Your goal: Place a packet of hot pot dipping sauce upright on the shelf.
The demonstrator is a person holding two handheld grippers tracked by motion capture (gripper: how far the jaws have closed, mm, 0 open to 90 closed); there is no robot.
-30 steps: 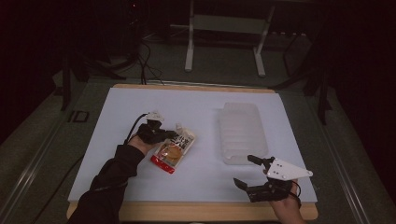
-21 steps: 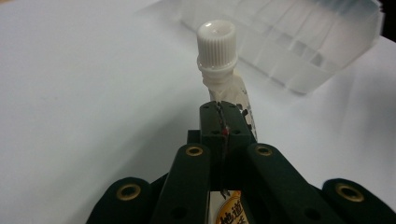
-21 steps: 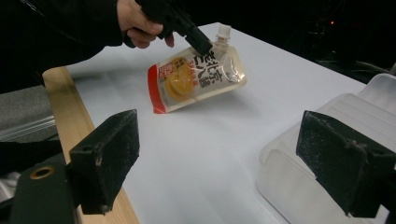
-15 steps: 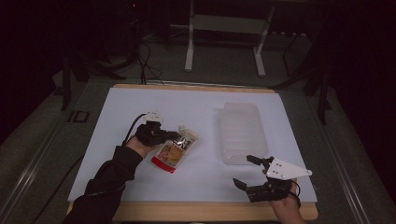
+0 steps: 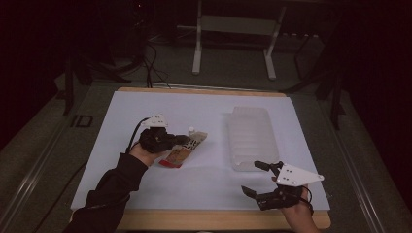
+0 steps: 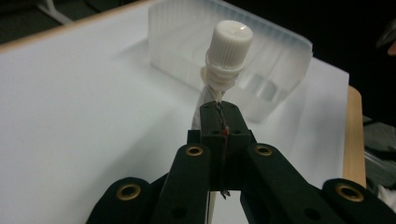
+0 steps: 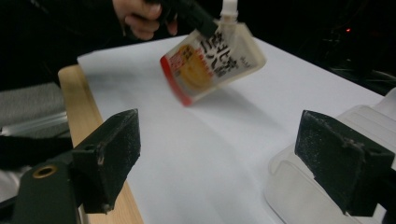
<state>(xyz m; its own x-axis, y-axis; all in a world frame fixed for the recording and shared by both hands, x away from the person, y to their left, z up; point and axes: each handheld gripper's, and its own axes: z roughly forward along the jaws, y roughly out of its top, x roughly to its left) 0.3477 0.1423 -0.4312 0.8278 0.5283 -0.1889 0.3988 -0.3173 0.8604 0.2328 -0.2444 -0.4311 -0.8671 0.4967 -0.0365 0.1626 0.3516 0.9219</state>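
Note:
A flat drink pouch point(image 5: 182, 149) with a white screw cap point(image 6: 230, 42) and a red, orange and white label hangs off the table, held by its top edge. My left gripper point(image 5: 180, 140) is shut on the pouch just below the cap point(image 5: 191, 130). In the right gripper view the pouch point(image 7: 212, 60) dangles tilted above the white sheet, its red lower edge clear of the surface. My right gripper point(image 5: 256, 178) rests near the table's front right edge, open, with nothing between its fingers point(image 7: 113, 149).
A clear ribbed plastic tray point(image 5: 251, 137) lies right of centre, just beyond my right gripper. A white sheet point(image 5: 194, 111) covers the wooden table point(image 5: 223, 221). Metal stand legs point(image 5: 197, 46) are on the floor behind.
My left gripper has lifted the pouch up off the sheet and carried it a little to the right. The right gripper has stayed where it was.

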